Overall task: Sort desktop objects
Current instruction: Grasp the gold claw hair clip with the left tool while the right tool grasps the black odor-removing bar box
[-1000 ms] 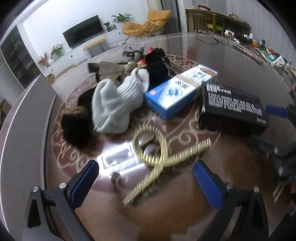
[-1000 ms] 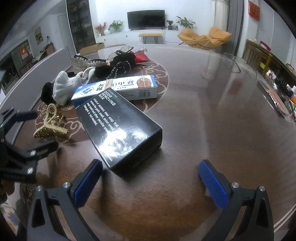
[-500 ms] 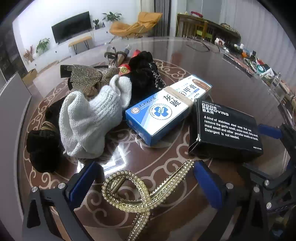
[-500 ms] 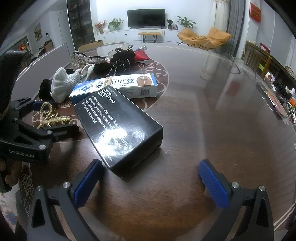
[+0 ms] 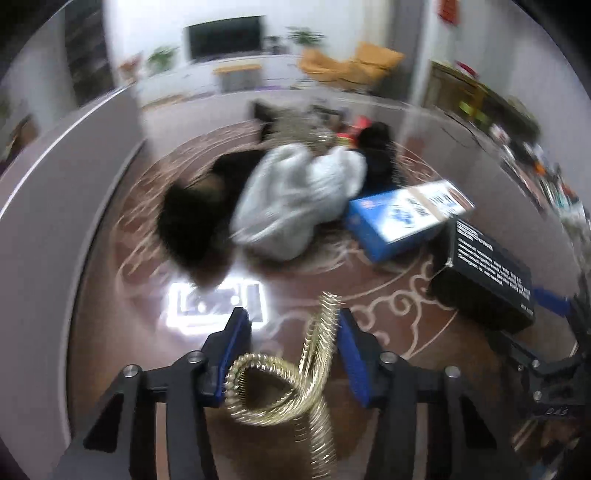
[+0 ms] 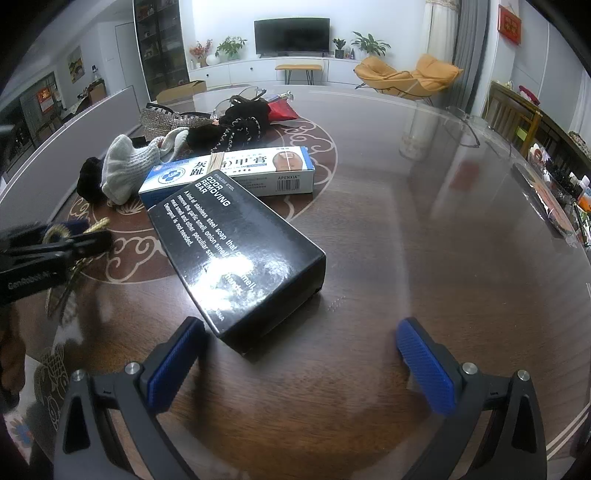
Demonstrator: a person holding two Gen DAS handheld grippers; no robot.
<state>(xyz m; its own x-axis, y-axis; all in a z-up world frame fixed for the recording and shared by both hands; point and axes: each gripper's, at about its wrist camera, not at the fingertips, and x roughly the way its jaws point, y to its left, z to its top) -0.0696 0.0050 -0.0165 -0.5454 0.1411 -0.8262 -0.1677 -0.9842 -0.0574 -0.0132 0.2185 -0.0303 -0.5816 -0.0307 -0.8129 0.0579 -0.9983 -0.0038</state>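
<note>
white-walled living room: wall television (image 6: 291,36) over a low white cabinet (image 6: 266,72), orange lounge chair (image 6: 408,75).

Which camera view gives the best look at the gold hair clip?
The left wrist view. There the gold hair clip sits large between the closing pads of the left claw, though blurred. In the right wrist view only small gold bits show, mostly hidden behind that claw.
</note>
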